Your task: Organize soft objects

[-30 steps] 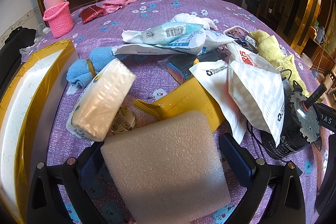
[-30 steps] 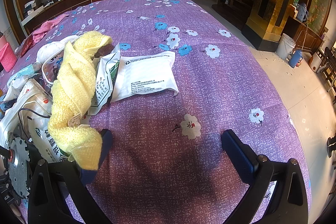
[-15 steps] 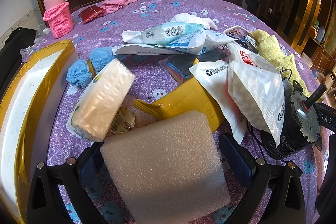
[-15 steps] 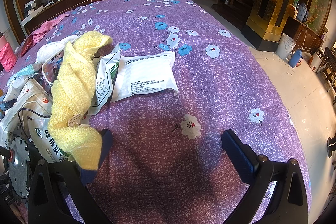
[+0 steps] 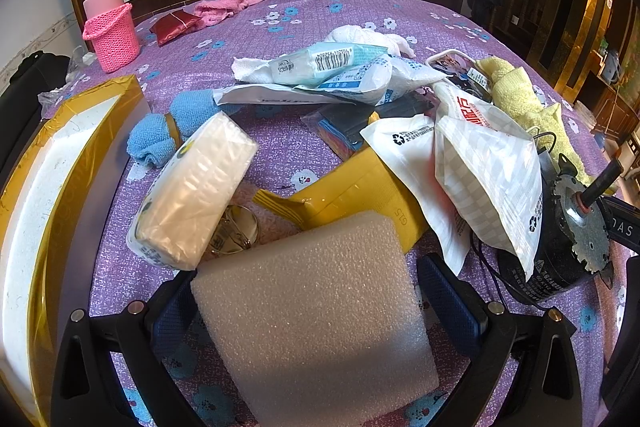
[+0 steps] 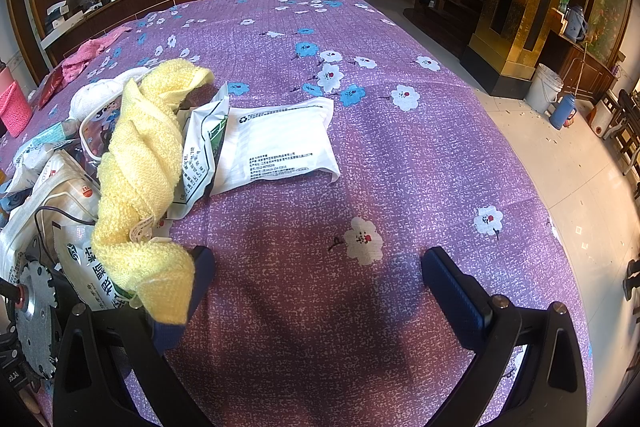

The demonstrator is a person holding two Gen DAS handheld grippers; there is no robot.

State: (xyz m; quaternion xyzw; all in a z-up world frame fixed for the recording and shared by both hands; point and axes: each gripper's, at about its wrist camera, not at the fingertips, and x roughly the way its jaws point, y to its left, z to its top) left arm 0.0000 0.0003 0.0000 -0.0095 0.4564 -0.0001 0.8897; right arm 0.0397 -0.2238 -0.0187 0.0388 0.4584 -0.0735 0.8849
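Left gripper (image 5: 316,291) straddled a white foam block (image 5: 316,319).
Its jaws looked wide; the right gripper (image 6: 316,279) gaped empty beside the yellow towel (image 6: 140,179).

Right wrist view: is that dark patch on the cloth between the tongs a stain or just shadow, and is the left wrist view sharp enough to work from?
Right wrist view: it looks like soft-edged shadow on the purple tablecloth, probably cast by the rig; right tongs open. Left wrist view: sharp, strong fisheye bending at the edges; foam block evenly lit between the open left tongs.
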